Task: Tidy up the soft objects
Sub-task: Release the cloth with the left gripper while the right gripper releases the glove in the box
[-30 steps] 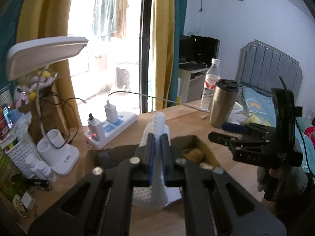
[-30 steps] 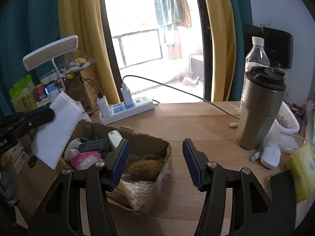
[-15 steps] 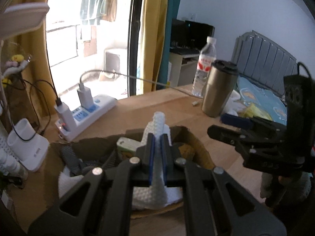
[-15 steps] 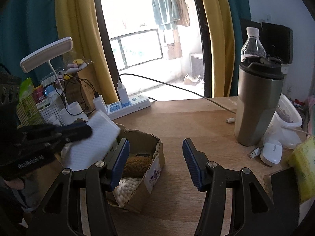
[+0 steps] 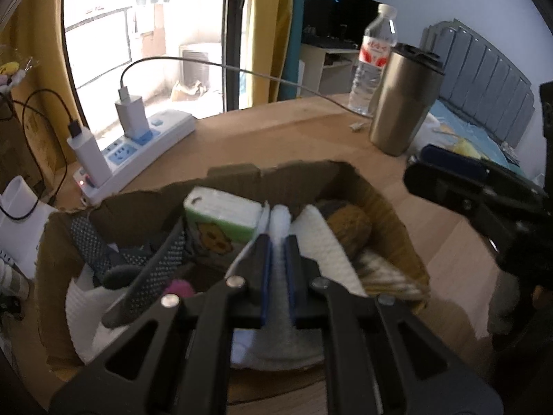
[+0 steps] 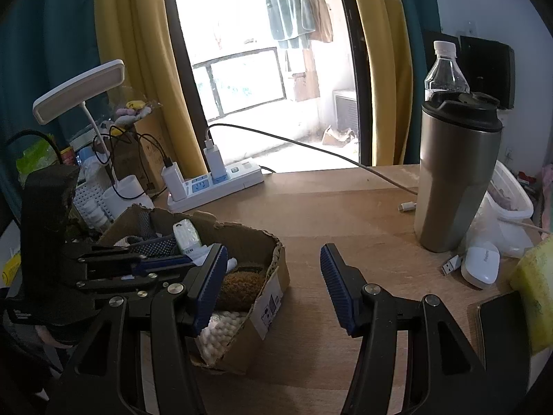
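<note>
Now the left gripper point(image 5: 278, 242) is dipping into the cardboard box point(image 5: 390, 207) with a white textured cloth point(image 5: 280, 219) between its jaws, which are just beginning to part, pads still touching the fabric. The cloth is standing on edge, its long axis running along the fingers, directly over the box's middle beside the green tissue pack point(image 5: 221, 209). It is looking thin, dimpled and limp. The right gripper point(image 6: 273, 280) is waiting half-spread and empty beside the box.

no text or label is sharp enough to read.
</note>
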Tool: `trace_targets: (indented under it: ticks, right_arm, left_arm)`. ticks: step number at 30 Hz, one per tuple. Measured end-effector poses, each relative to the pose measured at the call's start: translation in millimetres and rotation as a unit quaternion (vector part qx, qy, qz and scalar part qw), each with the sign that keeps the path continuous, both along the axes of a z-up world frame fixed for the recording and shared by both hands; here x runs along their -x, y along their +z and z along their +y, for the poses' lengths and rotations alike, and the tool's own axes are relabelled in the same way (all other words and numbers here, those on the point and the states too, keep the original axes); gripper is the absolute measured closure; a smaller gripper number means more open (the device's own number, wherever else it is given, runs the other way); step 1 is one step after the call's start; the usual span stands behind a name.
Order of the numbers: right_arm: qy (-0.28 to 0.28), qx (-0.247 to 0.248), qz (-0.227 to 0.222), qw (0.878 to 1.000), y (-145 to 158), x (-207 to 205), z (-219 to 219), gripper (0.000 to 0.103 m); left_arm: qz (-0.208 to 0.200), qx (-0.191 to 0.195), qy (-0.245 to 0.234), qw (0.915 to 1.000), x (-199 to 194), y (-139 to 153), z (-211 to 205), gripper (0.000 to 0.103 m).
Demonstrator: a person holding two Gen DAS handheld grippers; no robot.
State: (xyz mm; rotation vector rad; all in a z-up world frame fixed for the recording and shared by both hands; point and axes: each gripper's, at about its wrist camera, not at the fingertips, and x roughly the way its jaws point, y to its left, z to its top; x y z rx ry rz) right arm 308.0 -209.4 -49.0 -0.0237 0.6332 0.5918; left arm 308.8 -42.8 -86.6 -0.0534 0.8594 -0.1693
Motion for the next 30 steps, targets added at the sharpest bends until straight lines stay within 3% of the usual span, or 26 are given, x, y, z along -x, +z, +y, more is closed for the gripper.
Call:
trace_targets:
  ticks: [6,10,30]
  right_arm:
    - [0.002,0.004,-0.004,1.000,3,8,5,0.044]
    - [0.001,0.007,-0.008,1.000,7,15,7,0.044]
    - [-0.003,0.028,-0.039,0.999,37,71,30,0.043]
  left_arm:
    - [0.002,0.006,0.000,1.0000,4,8,3,0.077]
    - [-0.014,0.010,0.003,0.9998,15,20,7,0.049]
    - [-0.111,0.017,0.019,0.9935,96,74,38,0.047]
